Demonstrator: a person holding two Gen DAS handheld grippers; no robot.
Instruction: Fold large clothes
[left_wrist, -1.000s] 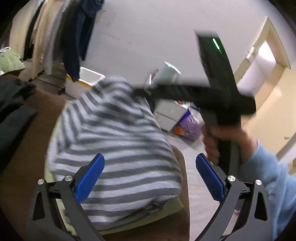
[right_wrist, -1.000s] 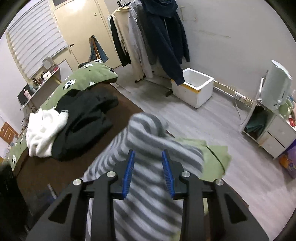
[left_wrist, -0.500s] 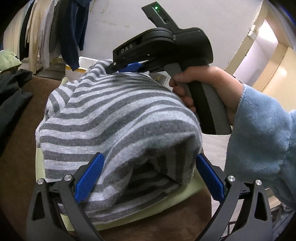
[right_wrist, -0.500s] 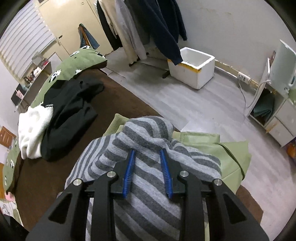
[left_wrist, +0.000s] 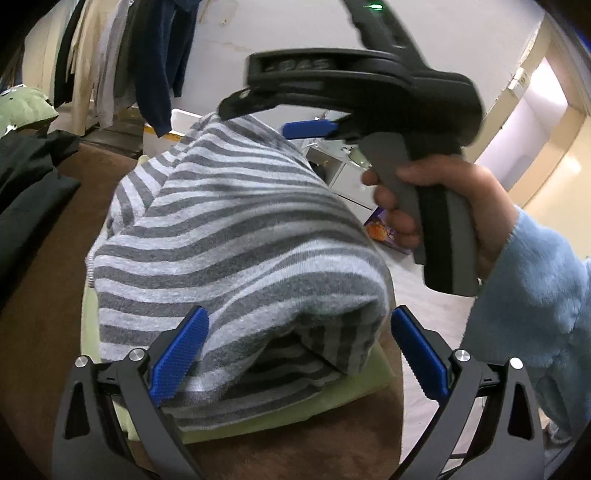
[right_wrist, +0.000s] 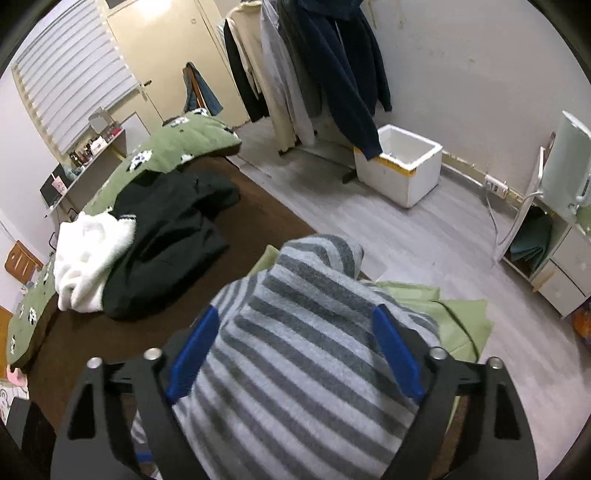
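One striped garment (left_wrist: 236, 236) is lying folded on one green garment (right_wrist: 461, 314); both grippers, left (left_wrist: 295, 354) and right (right_wrist: 295, 354), are gaping wide, the right's fingers just spreading, gripping nothing.

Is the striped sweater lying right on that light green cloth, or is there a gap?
Touching. The left wrist view shows the striped sweater resting directly on the light green cloth, no gap along its lower edge.

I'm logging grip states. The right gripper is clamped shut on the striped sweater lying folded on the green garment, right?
Not clamped. The right gripper has just opened: its jaws stand wide apart over the striped sweater, as the right wrist view shows. The sweater does lie folded on the green garment.
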